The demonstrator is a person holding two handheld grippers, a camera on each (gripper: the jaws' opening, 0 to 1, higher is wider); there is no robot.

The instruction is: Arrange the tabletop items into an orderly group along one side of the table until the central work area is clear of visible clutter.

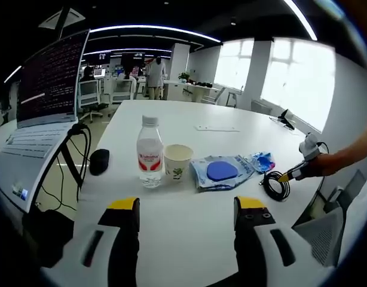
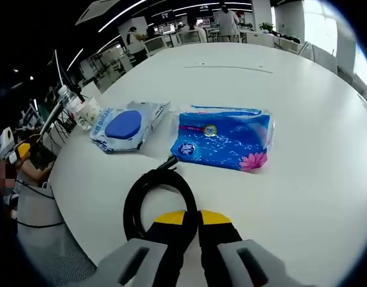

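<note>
- 2 views, 1 white surface [image 1: 189,209] carrying a loose row of items.
- Left gripper view, far left: open laptop [image 1: 43,95] with text on its screen, sitting at the surface edge; a black mouse [image 1: 99,161] just right of it.
- Left gripper [image 1: 186,206]: fingers spread wide, nothing between them, hovering over bare surface in front of the row.
- Centre of the row: water bottle [image 1: 149,153] upright, red label; paper cup [image 1: 177,162] upright, touching or just beside the bottle on its right.
- Right of the cup: wet-wipes pack [image 1: 219,171] lying flat, blue oval lid up.
- Beyond it: blue tissue pack [image 1: 262,161], only partly seen here.
- Far right: black coiled cable [image 1: 277,184] near the surface edge, with the right gripper at it, held by a person's arm.
- Right gripper view: right gripper [image 2: 192,218] fingers pressed together on the near side of the cable coil [image 2: 153,197].
- Same view, behind the coil: wipes pack [image 2: 127,127] at left, tissue pack [image 2: 224,137] at right, slightly apart; bottle and cup small at far left.
</note>
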